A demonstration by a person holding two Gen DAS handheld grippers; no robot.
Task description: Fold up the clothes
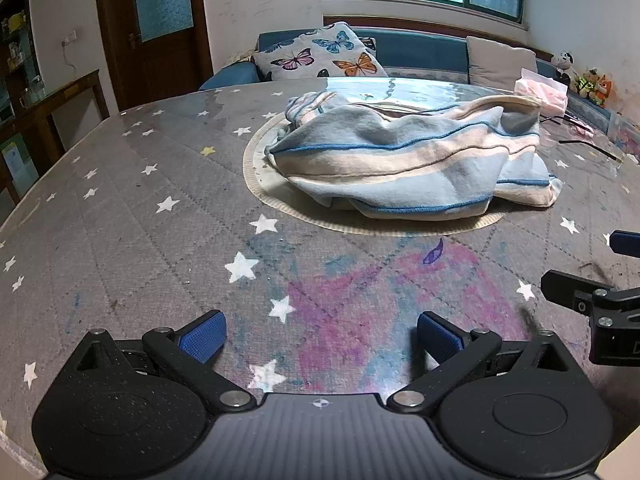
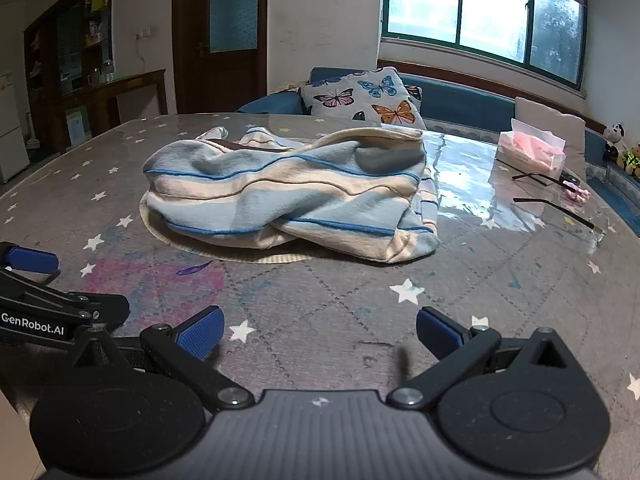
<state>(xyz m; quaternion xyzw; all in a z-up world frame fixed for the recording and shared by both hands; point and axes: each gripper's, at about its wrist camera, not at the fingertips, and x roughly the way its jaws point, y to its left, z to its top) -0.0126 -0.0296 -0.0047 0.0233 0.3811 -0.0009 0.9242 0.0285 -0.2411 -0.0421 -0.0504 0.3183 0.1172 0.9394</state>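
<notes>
A crumpled garment with light blue and cream stripes (image 1: 408, 160) lies in a heap on a round beige mat (image 1: 256, 176) in the middle of the table; it also shows in the right wrist view (image 2: 288, 192). My left gripper (image 1: 320, 338) is open and empty, low over the near part of the table, well short of the garment. My right gripper (image 2: 318, 334) is open and empty, also short of the garment. The right gripper shows at the right edge of the left wrist view (image 1: 600, 280), and the left gripper at the left edge of the right wrist view (image 2: 40, 288).
The table has a grey star-print cover (image 1: 120, 220) under a glossy sheet. A pink tissue box (image 2: 532, 150), dark thin sticks (image 2: 556, 208) and small pink items lie at the far right. A blue sofa with a butterfly pillow (image 2: 364, 98) stands behind the table.
</notes>
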